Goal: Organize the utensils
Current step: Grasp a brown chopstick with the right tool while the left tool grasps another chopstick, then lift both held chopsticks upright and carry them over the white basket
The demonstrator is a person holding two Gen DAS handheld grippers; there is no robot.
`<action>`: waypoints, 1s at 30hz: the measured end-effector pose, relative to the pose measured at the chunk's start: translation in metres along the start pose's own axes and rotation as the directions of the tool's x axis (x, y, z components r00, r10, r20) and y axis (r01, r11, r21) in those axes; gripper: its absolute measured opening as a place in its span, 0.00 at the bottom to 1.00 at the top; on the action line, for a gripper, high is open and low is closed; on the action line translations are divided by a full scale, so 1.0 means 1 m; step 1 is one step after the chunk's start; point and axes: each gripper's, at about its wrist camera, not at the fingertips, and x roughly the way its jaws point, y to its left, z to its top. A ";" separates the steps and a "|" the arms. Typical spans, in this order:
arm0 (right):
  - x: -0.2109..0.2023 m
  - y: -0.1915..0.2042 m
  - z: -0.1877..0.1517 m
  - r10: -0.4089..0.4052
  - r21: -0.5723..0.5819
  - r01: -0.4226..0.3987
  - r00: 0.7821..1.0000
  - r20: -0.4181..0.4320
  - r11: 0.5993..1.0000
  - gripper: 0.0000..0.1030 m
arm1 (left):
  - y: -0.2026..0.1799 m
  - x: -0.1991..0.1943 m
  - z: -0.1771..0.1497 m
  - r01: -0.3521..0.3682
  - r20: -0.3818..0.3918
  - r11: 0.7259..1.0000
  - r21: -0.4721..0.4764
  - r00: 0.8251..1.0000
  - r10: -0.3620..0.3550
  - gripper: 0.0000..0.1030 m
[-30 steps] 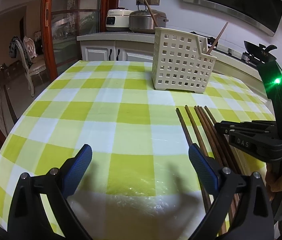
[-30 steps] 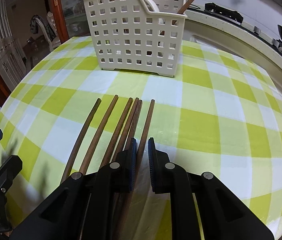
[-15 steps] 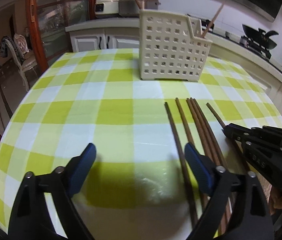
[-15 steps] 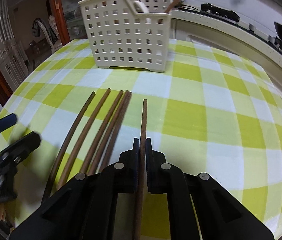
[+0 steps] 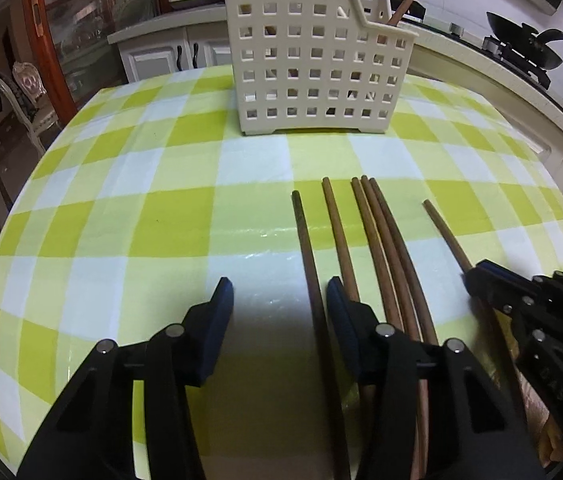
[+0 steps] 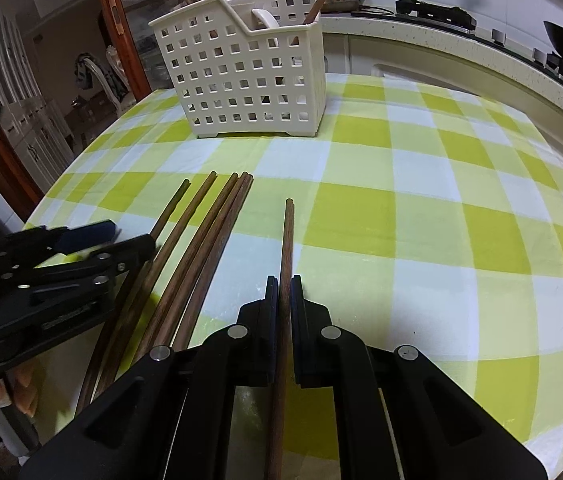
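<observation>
Chopstick [image 6: 286,264] now clenched in right gripper [image 6: 284,292], pulled clear of bunch [image 6: 201,240]; left gripper [image 5: 277,300] narrowed, jaws released, straddling leftmost stick [image 5: 307,256]. Basket [image 6: 249,76] next.

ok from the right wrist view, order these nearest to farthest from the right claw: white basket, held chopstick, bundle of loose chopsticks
1. held chopstick, clamped in the right claw.
2. bundle of loose chopsticks, flat on the cloth to its left.
3. white basket, upright at the far end, ahead-left.
</observation>
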 end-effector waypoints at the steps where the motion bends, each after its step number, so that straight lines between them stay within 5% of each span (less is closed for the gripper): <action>1: 0.000 -0.001 0.000 0.006 0.002 -0.006 1.000 0.000 1.000 0.06 | -0.001 0.001 0.000 -0.004 0.001 1.000 0.000 1.000 0.004 0.46; 15: 0.000 0.002 0.001 0.001 -0.035 -0.001 1.000 -0.013 0.999 0.06 | -0.015 0.000 0.001 0.026 -0.002 0.998 0.061 1.000 -0.026 0.07; 30: 0.005 0.017 0.007 -0.085 -0.161 0.075 0.995 -0.056 0.984 0.06 | -0.010 -0.001 0.000 0.066 0.003 0.996 0.060 0.998 -0.066 0.06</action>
